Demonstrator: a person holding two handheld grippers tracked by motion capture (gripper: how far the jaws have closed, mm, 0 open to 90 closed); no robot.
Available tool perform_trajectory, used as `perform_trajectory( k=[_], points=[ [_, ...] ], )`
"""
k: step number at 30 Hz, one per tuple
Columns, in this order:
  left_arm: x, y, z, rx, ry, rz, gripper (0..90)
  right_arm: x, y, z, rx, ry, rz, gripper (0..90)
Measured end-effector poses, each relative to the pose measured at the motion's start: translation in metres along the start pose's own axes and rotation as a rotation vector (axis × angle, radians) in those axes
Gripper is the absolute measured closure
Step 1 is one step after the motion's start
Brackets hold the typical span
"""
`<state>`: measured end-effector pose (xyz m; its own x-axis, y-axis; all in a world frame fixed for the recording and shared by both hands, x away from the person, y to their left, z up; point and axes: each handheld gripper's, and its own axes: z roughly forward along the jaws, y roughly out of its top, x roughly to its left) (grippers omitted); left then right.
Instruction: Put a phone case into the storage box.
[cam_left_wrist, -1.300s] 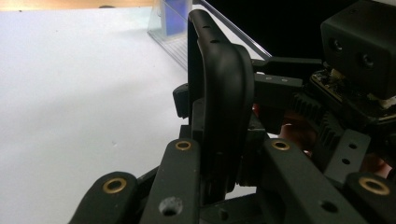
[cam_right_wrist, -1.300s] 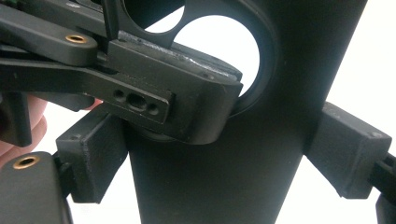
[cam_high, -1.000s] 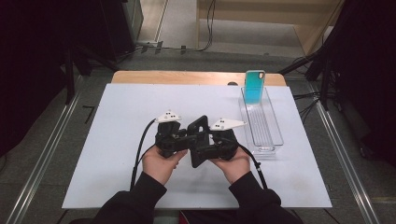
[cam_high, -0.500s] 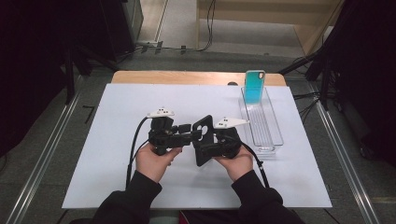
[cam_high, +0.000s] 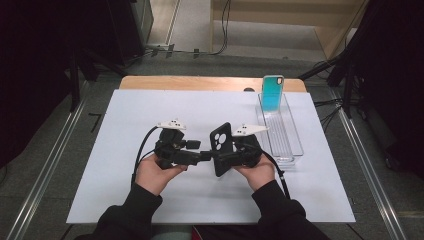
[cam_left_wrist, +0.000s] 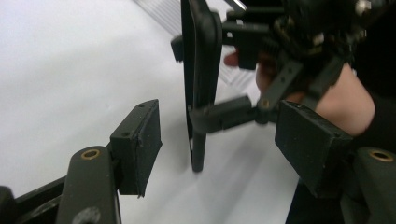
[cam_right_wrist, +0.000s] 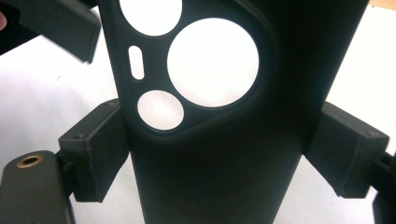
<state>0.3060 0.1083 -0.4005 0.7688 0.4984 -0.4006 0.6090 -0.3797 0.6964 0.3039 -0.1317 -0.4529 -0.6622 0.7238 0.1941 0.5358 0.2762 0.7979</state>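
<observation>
Black soft-plastic phone case (cam_high: 221, 148) with round camera cutouts stood on edge on the white table sheet (cam_high: 125, 115), near the middle, clamped by its two long sides between the pads of the right gripper (cam_high: 226, 156). At nine o'clock of the case, left gripper (cam_high: 199, 151) with jaws apart, having just been opening, nothing pressed between them, case edge just beyond. At one o'clock of the case, clear ribbed plastic tray (cam_high: 287, 150) with a teal phone case (cam_high: 273, 93) upright at its far end.

Black phone case (cam_high: 221, 149) upright above the white mat (cam_high: 125, 115).
</observation>
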Motion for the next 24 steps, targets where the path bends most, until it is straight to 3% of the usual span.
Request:
perform_trajectory(
  k=[4, 7, 21, 24],
  points=[
    [0.002, -0.005, -0.005, 0.058, -0.016, 0.040, 27.5, -0.002, 0.001, -0.002, -0.008, 0.004, 0.001, 11.8],
    [0.005, -0.010, -0.007, 0.082, -0.002, 0.058, 27.4, -0.003, 0.003, -0.004, -0.013, 0.012, -0.005, 11.8],
    [0.025, -0.040, -0.021, 0.114, 0.015, 0.107, 27.3, -0.002, 0.006, -0.006, 0.012, 0.078, -0.022, 11.8],
    [0.028, -0.046, -0.023, 0.110, 0.015, 0.102, 27.3, -0.002, 0.005, -0.005, 0.019, 0.088, -0.019, 11.8]
  ],
)
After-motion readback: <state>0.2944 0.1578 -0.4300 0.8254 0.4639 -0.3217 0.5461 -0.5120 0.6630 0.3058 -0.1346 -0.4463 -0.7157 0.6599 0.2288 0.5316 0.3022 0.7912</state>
